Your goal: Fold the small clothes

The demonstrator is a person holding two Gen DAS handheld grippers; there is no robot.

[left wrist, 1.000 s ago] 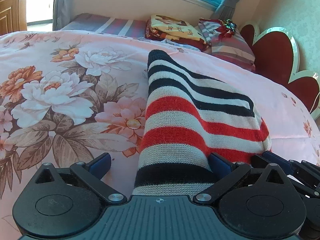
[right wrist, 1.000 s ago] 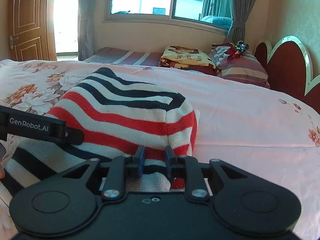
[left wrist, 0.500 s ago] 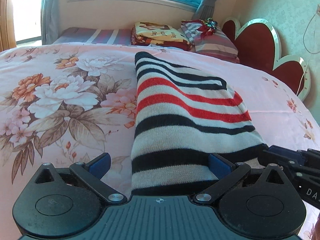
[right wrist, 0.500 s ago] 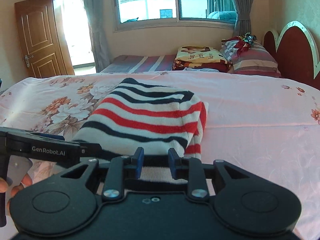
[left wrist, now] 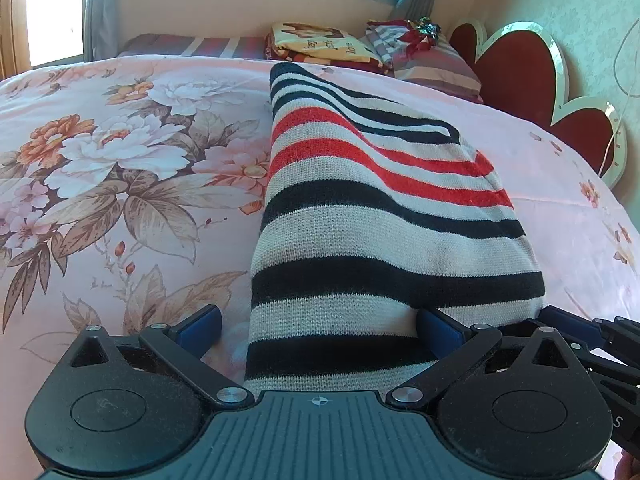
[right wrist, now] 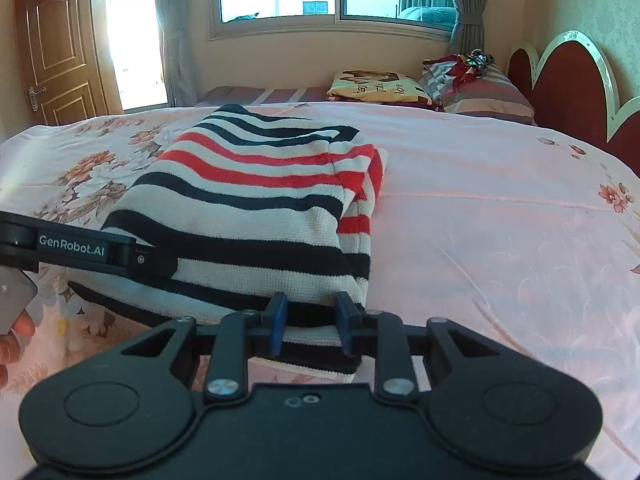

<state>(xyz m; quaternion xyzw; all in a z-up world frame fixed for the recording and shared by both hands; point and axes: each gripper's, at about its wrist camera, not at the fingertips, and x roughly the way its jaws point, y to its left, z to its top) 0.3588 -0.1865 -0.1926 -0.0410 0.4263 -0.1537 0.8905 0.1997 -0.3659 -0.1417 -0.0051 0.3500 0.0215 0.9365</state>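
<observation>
A knitted sweater (left wrist: 360, 208) with black, red and off-white stripes lies folded in a block on the flowered pink bedspread (left wrist: 120, 184). My left gripper (left wrist: 318, 320) stands wide open at the sweater's near end, with the cloth filling most of the gap between its blue fingers. In the right wrist view the same sweater (right wrist: 256, 200) lies ahead. My right gripper (right wrist: 310, 320) is open a little, its pads standing clear of the near hem that lies between them. The left gripper's black body (right wrist: 88, 248) reaches in over the sweater's left edge.
Bare pink bedspread (right wrist: 500, 220) spreads out right of the sweater. Striped pillows (right wrist: 480, 88) and a folded yellow blanket (right wrist: 376, 88) sit at the far end by the red headboard (right wrist: 572, 84). A person's fingers (right wrist: 16, 336) show at the left edge.
Both grippers drew back toward the near side, and the sweater now lies lower and flatter with more stripes showing. The right jaws stand a little wider than a second ago.
</observation>
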